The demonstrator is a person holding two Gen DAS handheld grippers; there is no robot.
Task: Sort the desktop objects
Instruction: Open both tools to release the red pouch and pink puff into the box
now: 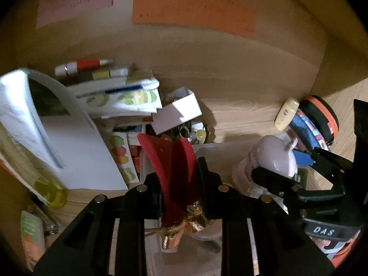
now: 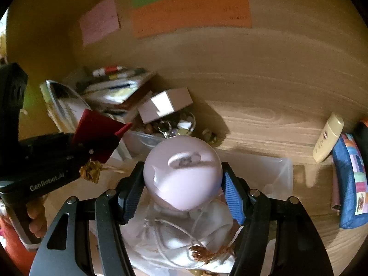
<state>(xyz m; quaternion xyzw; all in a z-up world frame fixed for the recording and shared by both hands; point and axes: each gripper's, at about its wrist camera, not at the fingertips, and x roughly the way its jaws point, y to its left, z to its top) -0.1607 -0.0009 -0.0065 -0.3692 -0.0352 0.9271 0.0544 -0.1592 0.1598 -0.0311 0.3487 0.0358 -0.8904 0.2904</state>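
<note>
My left gripper (image 1: pixel 178 172) is shut on a folded red card (image 1: pixel 172 168) with a gold foil ornament (image 1: pixel 193 216) hanging below it; the card also shows in the right wrist view (image 2: pixel 96 131). My right gripper (image 2: pixel 182 184) is shut on a pale lilac round-topped bottle (image 2: pixel 181 174) wrapped in a clear bag, with blue pads (image 2: pixel 232 195) against its sides. The bottle also shows in the left wrist view (image 1: pixel 273 156), to the right of the card. Both are held above a clear plastic bin (image 2: pixel 273 172).
A heap of books and papers (image 1: pixel 119 96) with a red-and-white marker (image 1: pixel 82 66) lies at the left. A white box (image 1: pixel 177 112) sits on a bowl of small trinkets (image 2: pixel 177 124). A cream tube (image 2: pixel 327 138) and a blue pouch (image 2: pixel 349 179) lie right. Coloured notes hang on the back wall (image 2: pixel 191 11).
</note>
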